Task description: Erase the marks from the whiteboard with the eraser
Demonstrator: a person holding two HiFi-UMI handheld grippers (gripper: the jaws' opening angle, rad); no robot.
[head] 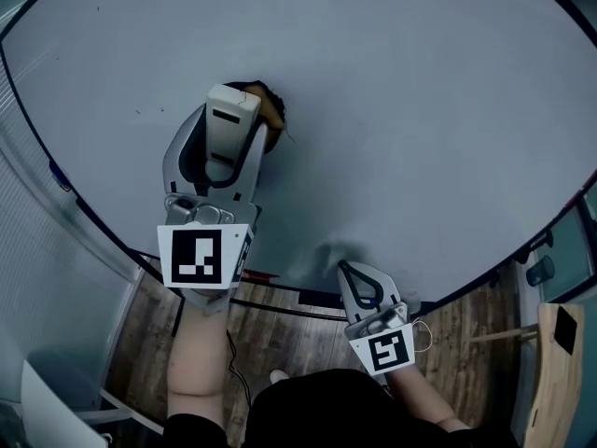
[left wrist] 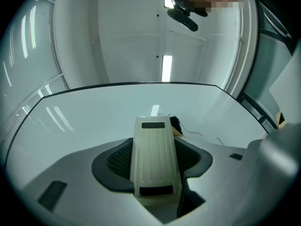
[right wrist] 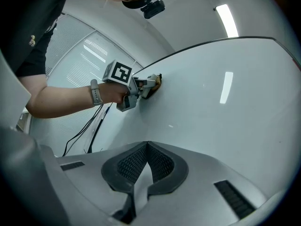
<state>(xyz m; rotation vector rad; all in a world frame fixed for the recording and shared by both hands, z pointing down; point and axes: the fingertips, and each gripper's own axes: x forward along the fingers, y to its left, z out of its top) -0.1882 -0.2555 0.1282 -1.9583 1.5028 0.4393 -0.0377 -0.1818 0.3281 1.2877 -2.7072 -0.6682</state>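
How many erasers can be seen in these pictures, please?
1. The eraser is clamped in the left gripper, its tip against the whiteboard, left of centre in the head view. No other shows; the right gripper is shut and empty.

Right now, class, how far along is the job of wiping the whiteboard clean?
Done: most of the whiteboard looks clean. In hand: the left gripper is shut on the eraser, held against the board. Left: a few thin marks beside the eraser. The right gripper is shut and empty.
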